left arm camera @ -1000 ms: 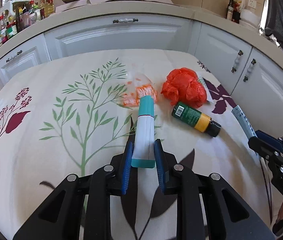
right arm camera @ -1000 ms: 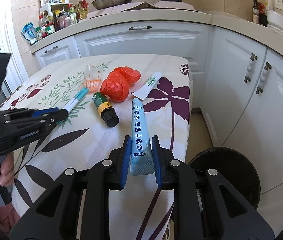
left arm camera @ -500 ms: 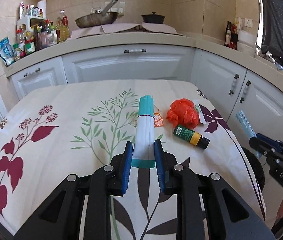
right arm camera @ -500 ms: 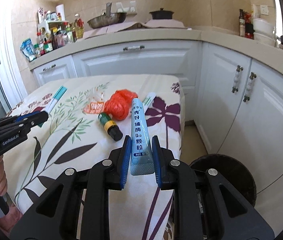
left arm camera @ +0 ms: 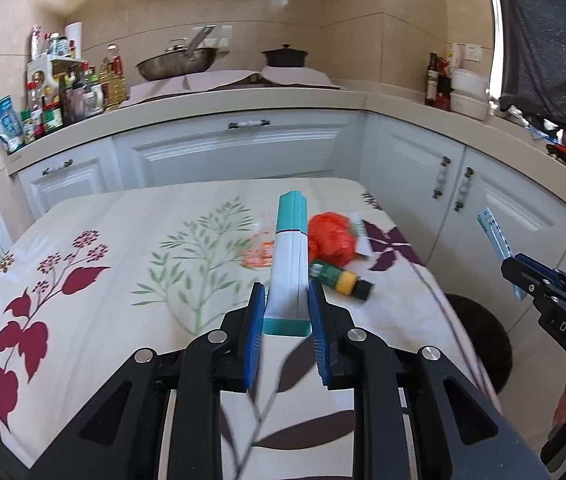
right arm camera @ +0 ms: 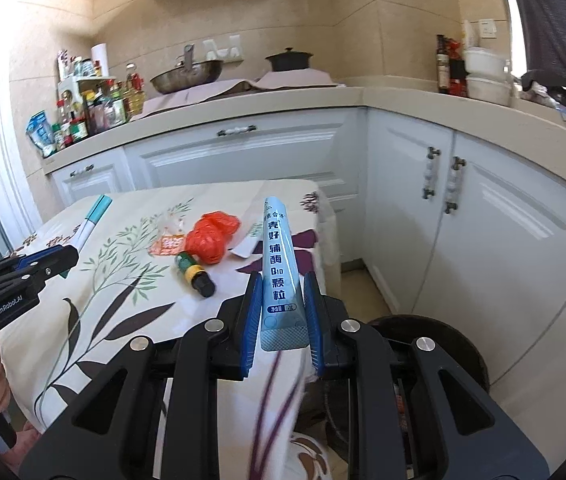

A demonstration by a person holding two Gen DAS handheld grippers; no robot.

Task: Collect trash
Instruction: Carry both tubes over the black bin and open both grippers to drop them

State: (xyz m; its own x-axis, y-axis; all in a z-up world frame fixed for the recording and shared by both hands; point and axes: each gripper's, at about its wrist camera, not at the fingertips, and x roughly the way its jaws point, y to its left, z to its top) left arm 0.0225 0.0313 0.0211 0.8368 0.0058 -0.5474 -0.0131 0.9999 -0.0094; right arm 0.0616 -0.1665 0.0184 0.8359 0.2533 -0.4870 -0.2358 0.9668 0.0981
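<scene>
Closest to me, my right gripper is squeezed tight on a flat blue packet. The packet sticks straight out ahead, in line with the fingers. My left gripper is pinched on a long white and teal box, which also points straight out ahead.

Both things are up in the air, off the table.

The dark round bin sits on the floor, low down and just to the right of my right gripper. It is tucked beside the table edge. I think the right hand is nearer to it, so it should drop first. It needs to swing right and tip down so the packet's long end goes into the bin. The left hand has to cross over the table corner.

Farther out on the table lie a small green bottle, a crumpled red bag, an orange wrapper and a white packet. These are not picked up yet.
</scene>
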